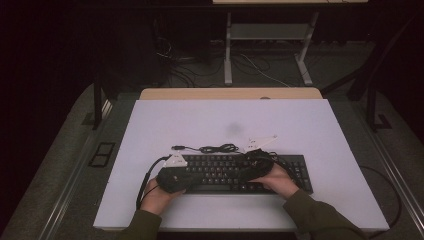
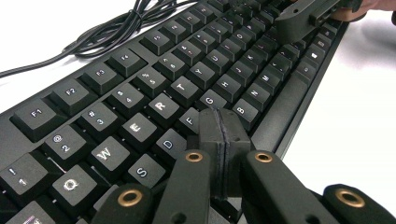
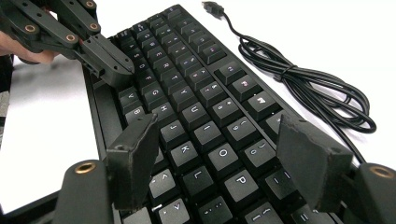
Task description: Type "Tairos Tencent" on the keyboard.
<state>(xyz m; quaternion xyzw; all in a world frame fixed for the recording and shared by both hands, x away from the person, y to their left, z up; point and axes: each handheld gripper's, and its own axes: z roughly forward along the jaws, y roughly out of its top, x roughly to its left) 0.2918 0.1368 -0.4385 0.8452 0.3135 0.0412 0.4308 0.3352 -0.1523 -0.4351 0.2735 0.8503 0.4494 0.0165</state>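
On the white table [image 1: 320, 130], left hand-held gripper [image 2: 223, 128] clenched, perhaps touching keyboard [image 2: 154, 79]; right hand-held gripper [image 3: 224, 140] released.

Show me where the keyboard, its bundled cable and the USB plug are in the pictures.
keyboard [image 1: 220, 172], high view, on the middle rows of keys.
bundled cable [image 3: 308, 86], right gripper view, on the tied loops.
USB plug [image 3: 212, 7], right gripper view, on the plug body.
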